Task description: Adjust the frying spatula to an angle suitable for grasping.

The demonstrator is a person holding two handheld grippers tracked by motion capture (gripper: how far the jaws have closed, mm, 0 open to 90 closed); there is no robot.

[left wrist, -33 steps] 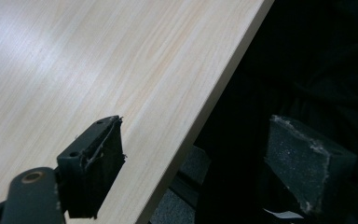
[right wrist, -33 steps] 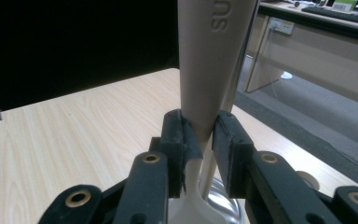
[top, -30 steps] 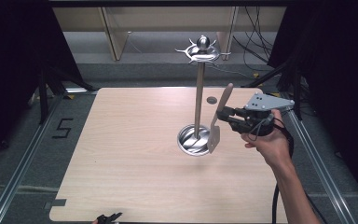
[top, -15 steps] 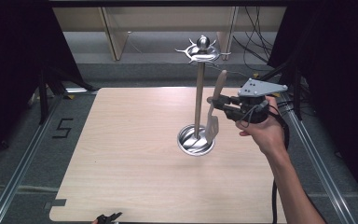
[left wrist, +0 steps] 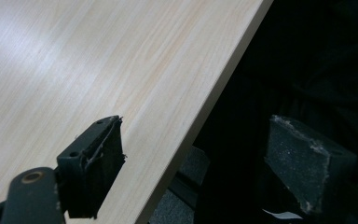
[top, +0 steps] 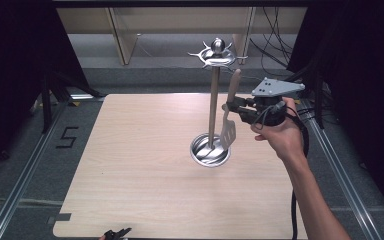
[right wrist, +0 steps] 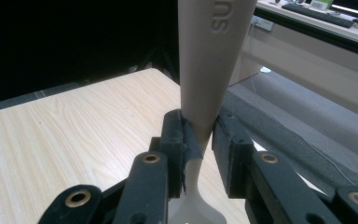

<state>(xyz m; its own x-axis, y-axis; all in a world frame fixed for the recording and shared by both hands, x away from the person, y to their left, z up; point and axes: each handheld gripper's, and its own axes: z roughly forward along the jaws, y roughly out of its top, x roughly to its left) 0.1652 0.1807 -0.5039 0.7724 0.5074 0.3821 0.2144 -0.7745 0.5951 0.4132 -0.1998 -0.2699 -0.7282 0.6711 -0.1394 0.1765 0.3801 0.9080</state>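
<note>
Right claw [top: 232,106] raised spatula [top: 228,127] higher (still clamped)

"5" on floor [top: 66,137], "SU" on spatula handle [right wrist: 213,56]

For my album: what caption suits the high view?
Right gripper holds a slotted spatula upright beside a metal utensil stand.

**Gripper hardware: visible construction**

Right gripper [top: 236,107]: black body, topped by a grey three-cornered plate [top: 277,88] with small dark holes. A black cable [top: 294,210] trails along the bare forearm. Its jaws are black linkage bars with brass-coloured rivets [right wrist: 151,158] and dark pads. Left gripper [left wrist: 196,168]: black jaws, one brass-coloured rivet, worn foam-like pads [left wrist: 303,163] with frayed, pale-flecked edges.
</note>
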